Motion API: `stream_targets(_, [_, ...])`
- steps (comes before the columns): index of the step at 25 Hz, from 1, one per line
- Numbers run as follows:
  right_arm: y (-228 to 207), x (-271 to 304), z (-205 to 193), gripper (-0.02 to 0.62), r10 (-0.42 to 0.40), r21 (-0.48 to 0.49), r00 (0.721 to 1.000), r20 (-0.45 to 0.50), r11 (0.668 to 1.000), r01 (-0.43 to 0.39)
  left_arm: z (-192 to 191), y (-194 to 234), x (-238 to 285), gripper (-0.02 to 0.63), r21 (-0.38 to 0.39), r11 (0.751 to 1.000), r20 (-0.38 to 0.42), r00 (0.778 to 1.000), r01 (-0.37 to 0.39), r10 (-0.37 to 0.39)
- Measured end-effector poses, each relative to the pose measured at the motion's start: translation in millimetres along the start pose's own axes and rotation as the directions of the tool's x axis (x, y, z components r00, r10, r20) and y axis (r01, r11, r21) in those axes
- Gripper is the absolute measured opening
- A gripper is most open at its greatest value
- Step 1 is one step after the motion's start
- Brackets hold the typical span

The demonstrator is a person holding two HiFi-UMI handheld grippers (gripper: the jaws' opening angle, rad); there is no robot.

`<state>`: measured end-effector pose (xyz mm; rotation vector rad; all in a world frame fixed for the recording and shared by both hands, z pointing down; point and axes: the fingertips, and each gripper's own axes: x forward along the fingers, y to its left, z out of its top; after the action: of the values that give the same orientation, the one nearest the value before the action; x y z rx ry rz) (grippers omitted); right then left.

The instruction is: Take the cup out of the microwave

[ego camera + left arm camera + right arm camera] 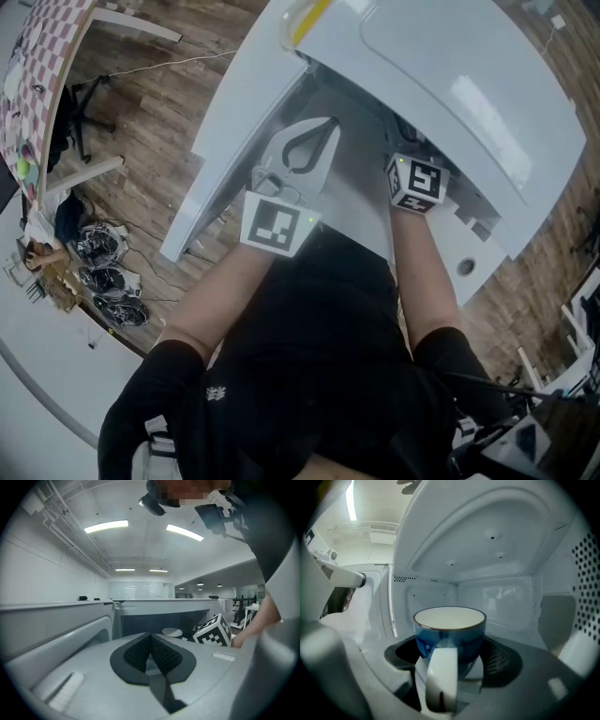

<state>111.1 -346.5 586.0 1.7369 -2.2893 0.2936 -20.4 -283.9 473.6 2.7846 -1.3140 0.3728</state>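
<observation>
A blue cup [451, 637] with a white inside and a white handle [440, 677] stands in the white microwave [469, 84]; its handle points back at the right gripper's camera. My right gripper [450, 660] reaches into the cavity and is shut on the cup, a dark pad on each side of its body. In the head view only that gripper's marker cube [417, 183] shows. My left gripper [323, 127] is shut on nothing, beside the open door [234, 122]. The left gripper view shows the cup's rim [172, 632] inside the cavity.
The microwave door swings out to the left. The cavity's walls and ceiling [487, 536] close in around the cup. A white tabletop [473, 258] carries the microwave. Wooden floor [141, 187], cables [108, 272] and a checked cloth [47, 66] lie at the left.
</observation>
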Motion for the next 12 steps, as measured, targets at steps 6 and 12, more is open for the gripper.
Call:
stream_targets(6, [1,-7,4,0.387,0.0,0.006,1.0,-0.008,1.0,0.0,2,-1,-9,0.003,0.0,1.0,0.001,1.0,0.003,-0.003])
stream_targets(12, [5,-17,13,0.387,-0.001,0.004,1.0,-0.002,1.0,0.001,12,0,-16,0.003,0.0,1.0,0.022,1.0,0.002,-0.002])
